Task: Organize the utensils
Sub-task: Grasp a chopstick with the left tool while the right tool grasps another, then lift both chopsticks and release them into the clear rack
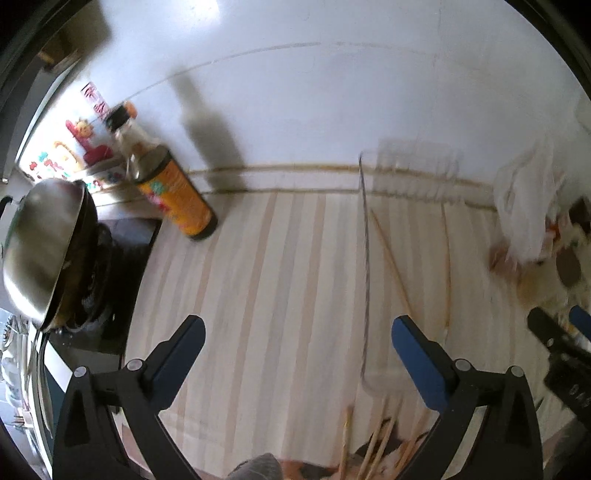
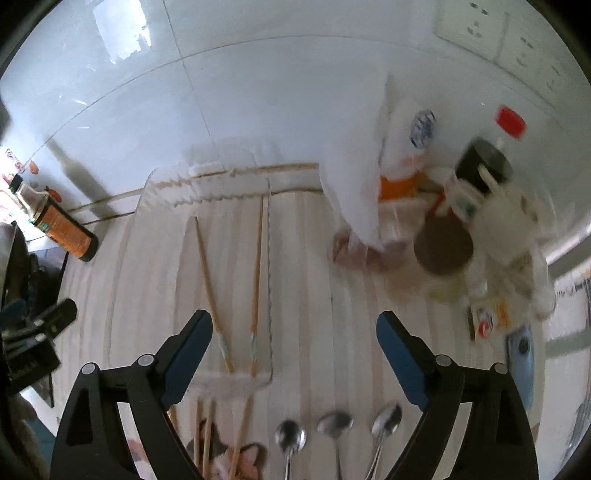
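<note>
A clear plastic tray (image 2: 162, 236) lies on the striped cloth. Two wooden chopsticks (image 2: 208, 284) lie inside it; they also show in the left wrist view (image 1: 391, 258). More chopsticks (image 2: 207, 432) lie loose below the tray, near the view's bottom edge; the left wrist view shows them too (image 1: 373, 446). Three metal spoons (image 2: 334, 424) lie side by side at the bottom. My right gripper (image 2: 293, 339) is open and empty above the spoons. My left gripper (image 1: 297, 345) is open and empty above the cloth, left of the tray.
An orange-labelled sauce bottle (image 1: 173, 192) stands by the white tiled wall. A metal wok (image 1: 40, 251) sits on the stove at left. White plastic bags (image 2: 354, 184), jars and a red-capped bottle (image 2: 511, 122) crowd the right side. Wall sockets (image 2: 476, 29) are above them.
</note>
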`<state>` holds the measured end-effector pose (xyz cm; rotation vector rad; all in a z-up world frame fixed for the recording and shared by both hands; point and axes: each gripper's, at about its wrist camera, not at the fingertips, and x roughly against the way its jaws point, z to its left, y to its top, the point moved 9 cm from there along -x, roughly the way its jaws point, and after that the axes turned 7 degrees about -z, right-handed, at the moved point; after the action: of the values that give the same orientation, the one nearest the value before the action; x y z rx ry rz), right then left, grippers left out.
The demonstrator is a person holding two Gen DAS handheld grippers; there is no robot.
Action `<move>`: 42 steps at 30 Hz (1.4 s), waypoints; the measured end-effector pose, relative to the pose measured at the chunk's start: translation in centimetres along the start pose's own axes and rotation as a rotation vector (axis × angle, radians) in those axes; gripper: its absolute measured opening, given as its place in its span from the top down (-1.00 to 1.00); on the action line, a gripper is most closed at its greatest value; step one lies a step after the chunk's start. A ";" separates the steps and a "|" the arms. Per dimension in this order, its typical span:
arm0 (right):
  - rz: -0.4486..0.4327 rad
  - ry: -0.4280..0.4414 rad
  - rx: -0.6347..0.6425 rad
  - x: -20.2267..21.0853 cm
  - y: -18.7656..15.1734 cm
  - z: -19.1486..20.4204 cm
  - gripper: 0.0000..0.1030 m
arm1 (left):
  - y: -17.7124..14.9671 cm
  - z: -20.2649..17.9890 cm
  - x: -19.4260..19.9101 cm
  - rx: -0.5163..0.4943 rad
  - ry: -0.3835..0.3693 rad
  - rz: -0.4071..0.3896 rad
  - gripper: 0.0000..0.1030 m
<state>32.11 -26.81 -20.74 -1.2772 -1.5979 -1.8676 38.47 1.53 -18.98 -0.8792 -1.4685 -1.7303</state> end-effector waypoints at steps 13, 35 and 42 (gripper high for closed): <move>0.261 0.076 -0.111 -2.1 -14.6 1.1 0.38 | -16.7 -3.3 -4.6 -0.031 -0.158 0.343 -0.42; 0.453 -0.022 0.169 -5.1 -23.3 5.2 0.87 | -20.8 -1.4 -5.7 -0.081 -0.169 0.372 0.90; 0.454 -0.027 0.193 -4.3 -24.6 3.7 0.87 | -21.4 -0.6 -5.6 -0.091 -0.174 0.374 0.89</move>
<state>17.07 -17.46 -38.79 -1.4363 -1.3214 -1.3918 23.26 3.96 -34.93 -1.2899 -1.2411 -1.4782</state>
